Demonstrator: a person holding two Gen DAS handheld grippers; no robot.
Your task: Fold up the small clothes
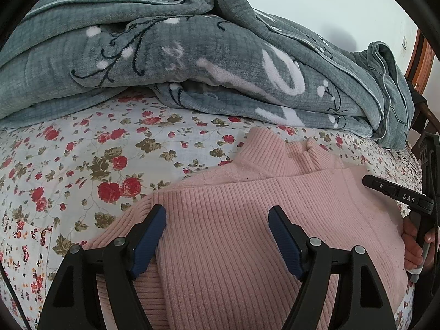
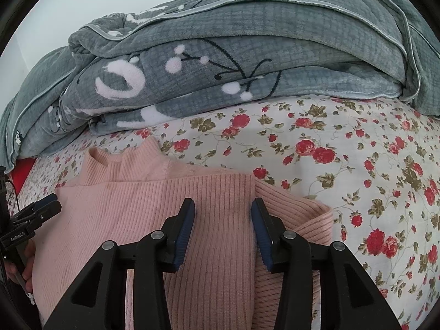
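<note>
— Low in the left wrist view, what were the left tongs doing?

— Standing apart over the pink sweater, nothing pinched, likely ready for a fold.

— And the right tongs?

— Lower centre of their own view, apart too and narrower, straddling a folded-over edge. The sweater lay on the floral bed sheet, below the grey blanket.
</note>
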